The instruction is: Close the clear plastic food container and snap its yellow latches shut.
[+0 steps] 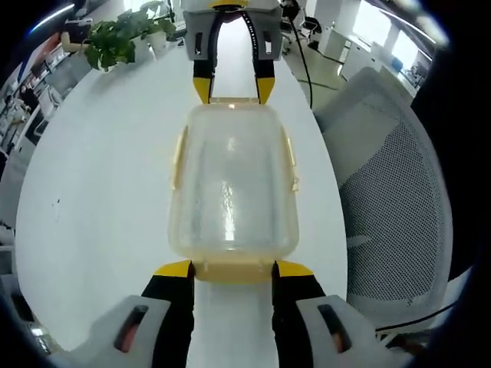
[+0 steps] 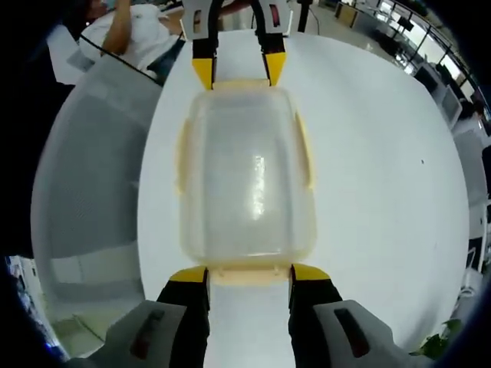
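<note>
**Both grippers meet the lidded container end to end**

The clear plastic food container (image 1: 232, 184) lies lid-on upon the white table (image 1: 100, 199), directly ahead of the left gripper (image 1: 232, 270). That gripper's yellow-tipped jaws stand apart, one at each side of the pale yellow latch (image 1: 234, 271) on the container's near end, tips touching or just short of the rim. At the far end the right gripper (image 1: 232, 90) comes in from the opposite direction, its jaws likewise spread and its tips meeting the far latch (image 1: 234, 100). The long side latches (image 1: 291, 157) lie flat against the container walls.

From the right gripper view the arrangement mirrors itself: the container (image 2: 247, 172) sits just beyond the right gripper (image 2: 249, 274), whose jaws are apart and flank the near latch (image 2: 249, 274), while the left gripper (image 2: 238, 70) touches the far end with open jaws. Neither gripper clamps anything.

Off to the left gripper's right stands a mesh-backed office chair (image 1: 399, 199); beyond its far left, a potted plant (image 1: 123, 38) rests on the table. To the right gripper's far left, a person in white (image 2: 142, 34) sits past the table edge
</note>
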{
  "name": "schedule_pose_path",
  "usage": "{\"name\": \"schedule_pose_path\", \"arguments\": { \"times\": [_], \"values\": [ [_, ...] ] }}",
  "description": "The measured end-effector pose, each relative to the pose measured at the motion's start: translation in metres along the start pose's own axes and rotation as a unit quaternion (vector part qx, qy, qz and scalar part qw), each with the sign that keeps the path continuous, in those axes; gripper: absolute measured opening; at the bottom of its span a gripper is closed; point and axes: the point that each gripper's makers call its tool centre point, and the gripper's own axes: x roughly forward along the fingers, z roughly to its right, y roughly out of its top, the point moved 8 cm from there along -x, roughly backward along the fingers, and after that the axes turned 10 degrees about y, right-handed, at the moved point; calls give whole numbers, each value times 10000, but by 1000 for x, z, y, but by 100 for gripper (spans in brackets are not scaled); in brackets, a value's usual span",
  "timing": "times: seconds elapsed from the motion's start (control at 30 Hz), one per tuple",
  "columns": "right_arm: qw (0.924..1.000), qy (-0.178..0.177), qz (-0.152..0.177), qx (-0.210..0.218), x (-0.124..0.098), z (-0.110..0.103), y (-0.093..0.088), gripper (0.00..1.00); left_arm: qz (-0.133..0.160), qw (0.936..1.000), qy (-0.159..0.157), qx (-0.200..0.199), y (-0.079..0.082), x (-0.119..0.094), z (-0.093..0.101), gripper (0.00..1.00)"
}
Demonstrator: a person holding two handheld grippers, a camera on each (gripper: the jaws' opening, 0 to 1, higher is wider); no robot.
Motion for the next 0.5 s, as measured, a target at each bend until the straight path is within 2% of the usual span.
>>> {"name": "schedule_pose_path", "arguments": {
  "times": [0.27,0.5],
  "values": [
    [9999,10,-72,95,2,0,-8,38,37,10000,-36,23,5,5,1,38],
    [9999,10,-98,107,2,0,-8,38,-9,10000,-40,18,4,10,0,38]
  ]
}}
